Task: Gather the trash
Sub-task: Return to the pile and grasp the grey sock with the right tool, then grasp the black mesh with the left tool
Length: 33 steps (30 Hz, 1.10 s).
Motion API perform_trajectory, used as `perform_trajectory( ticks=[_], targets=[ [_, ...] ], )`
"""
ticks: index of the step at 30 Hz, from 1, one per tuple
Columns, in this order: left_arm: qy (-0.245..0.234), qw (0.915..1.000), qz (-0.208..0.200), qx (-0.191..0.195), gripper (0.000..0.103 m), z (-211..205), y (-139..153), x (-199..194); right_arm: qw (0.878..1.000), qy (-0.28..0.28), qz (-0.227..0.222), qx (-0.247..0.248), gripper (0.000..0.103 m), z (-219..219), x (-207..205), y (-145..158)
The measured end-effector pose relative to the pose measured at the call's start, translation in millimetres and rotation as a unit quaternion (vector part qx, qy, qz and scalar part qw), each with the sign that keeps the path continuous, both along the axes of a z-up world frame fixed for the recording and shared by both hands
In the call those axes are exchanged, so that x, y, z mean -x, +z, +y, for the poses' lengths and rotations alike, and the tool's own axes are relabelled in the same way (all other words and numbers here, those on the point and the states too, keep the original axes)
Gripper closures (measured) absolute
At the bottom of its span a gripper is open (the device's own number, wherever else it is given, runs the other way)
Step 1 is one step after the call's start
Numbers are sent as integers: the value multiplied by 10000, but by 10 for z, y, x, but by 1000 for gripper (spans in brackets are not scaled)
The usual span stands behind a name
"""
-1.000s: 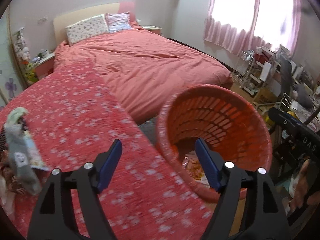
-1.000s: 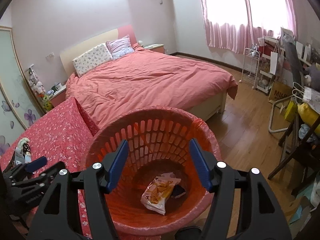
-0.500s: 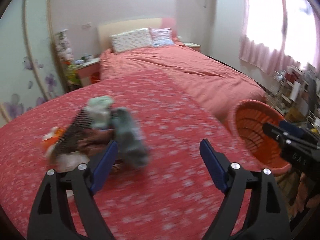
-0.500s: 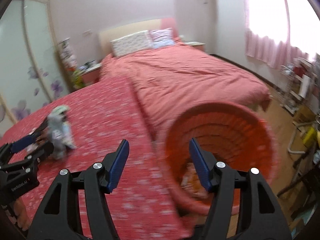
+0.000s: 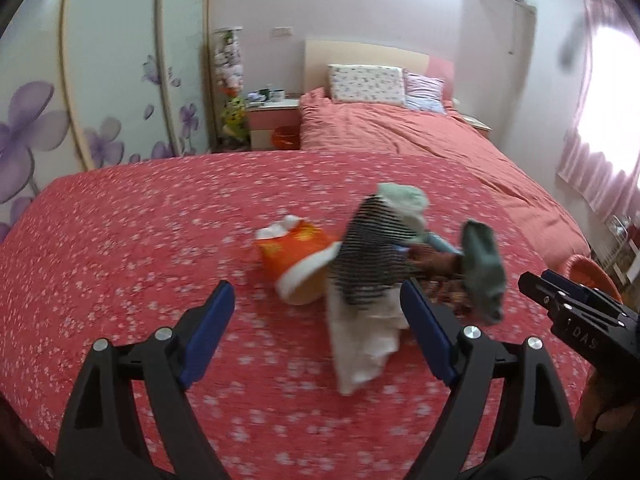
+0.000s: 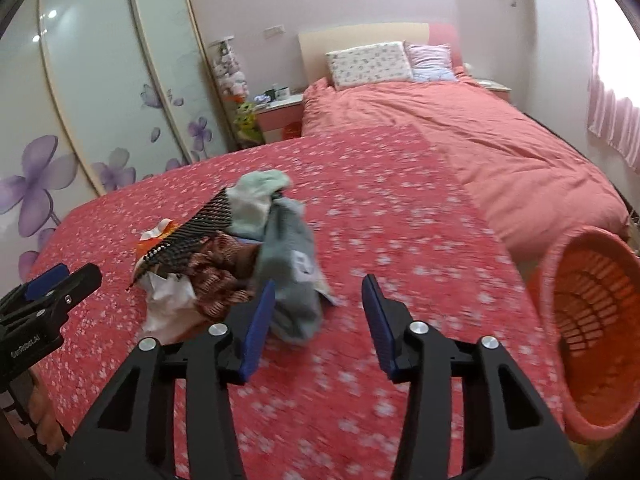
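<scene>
Trash pile [image 5: 372,256] lies on the flowered bedspread [image 5: 140,240]; our left gripper [image 5: 320,332] hovers agape before it. It looks light and crumply, so we'd pinch the orange wrapper [image 5: 292,252]. From the right wrist, our right gripper [image 6: 318,320] gapes beside the pile [image 6: 224,248]; orange basket [image 6: 592,320] waits right.

A home bedroom: a made bed [image 6: 460,136] with a coral duvet and two pillows [image 6: 368,64] stands against a headboard [image 5: 360,50], a nightstand [image 5: 272,120] beside it, a wardrobe [image 6: 100,80] with purple flower decals along the left wall, and pink curtains [image 5: 596,176] at the window.
</scene>
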<state>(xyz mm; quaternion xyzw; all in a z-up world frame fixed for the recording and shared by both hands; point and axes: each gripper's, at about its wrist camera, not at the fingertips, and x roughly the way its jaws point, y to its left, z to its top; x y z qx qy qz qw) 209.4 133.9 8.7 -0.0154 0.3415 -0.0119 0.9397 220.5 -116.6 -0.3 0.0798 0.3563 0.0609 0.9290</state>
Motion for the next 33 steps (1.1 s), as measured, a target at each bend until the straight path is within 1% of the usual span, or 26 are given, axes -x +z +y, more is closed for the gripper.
perform_trajectory(
  ticks=[1,3,6,9,11,13,18,23,26,30,32,33],
  targets=[
    [33,10000,13,11,20,36,-15,-4,10000,25,27,-23,63,45,-53,-20],
    [72,10000,45,23,20,109,-46,-23,10000,18,82,-28,64,149,-147,-58],
    [35,10000,75,54,20,179,-87,-26,9999,-26,148,-78,67,195,-235,-99],
    [-35,9998,102,144,20,163,-108,-80,9997,-33,210,-117,73,216,-282,-133],
    [-103,9997,97,217,20,159,-109,-107,9996,54,249,-76,92,245,-301,-165],
    [-183,9995,96,256,23,121,-100,-149,9996,76,267,-31,98,283,-292,-212],
    [-362,9990,151,210,33,7,-105,-329,9999,-49,73,-62,99,163,-164,-179],
    [-575,9976,349,159,48,-149,-158,-539,9995,-308,2,-111,99,-55,-97,-126],
    [-661,9965,505,20,53,-246,-226,-664,9992,-377,28,-128,99,-137,-84,-136],
    [-772,9945,699,-108,54,-388,-298,-820,9992,-381,73,-130,99,-174,-75,-179],
    [-861,9931,779,-139,60,-435,-332,-868,9992,-382,75,-126,99,-194,-64,-193],
    [-874,9930,769,-184,61,-446,-347,-870,9991,-389,70,-119,99,-201,-60,-198]
  ],
)
